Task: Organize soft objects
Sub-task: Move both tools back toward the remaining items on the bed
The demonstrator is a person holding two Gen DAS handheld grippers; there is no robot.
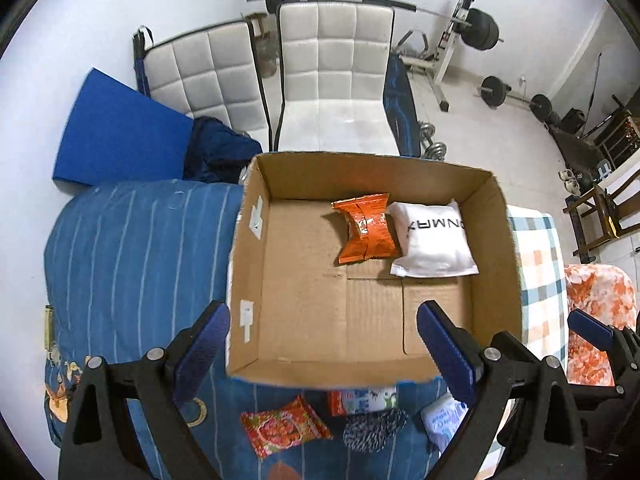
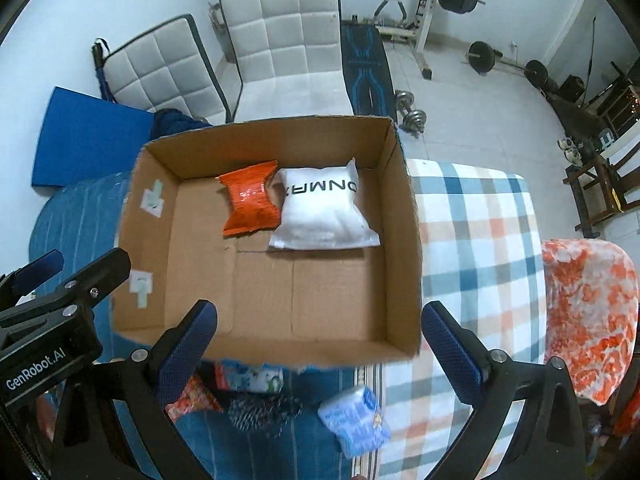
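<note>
Both the left gripper [image 1: 324,344] and right gripper [image 2: 320,332] hung wide apart, holding nothing. In the cardboard box [image 2: 404,240], the orange packet [image 2: 250,204] lay at nine o'clock of the white pouch [image 2: 324,216].

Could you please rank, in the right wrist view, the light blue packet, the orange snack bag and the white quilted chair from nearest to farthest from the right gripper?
1. Light blue packet, between the fingers, below the box.
2. Orange snack bag, inside the box.
3. White quilted chair, beyond the box.
</note>
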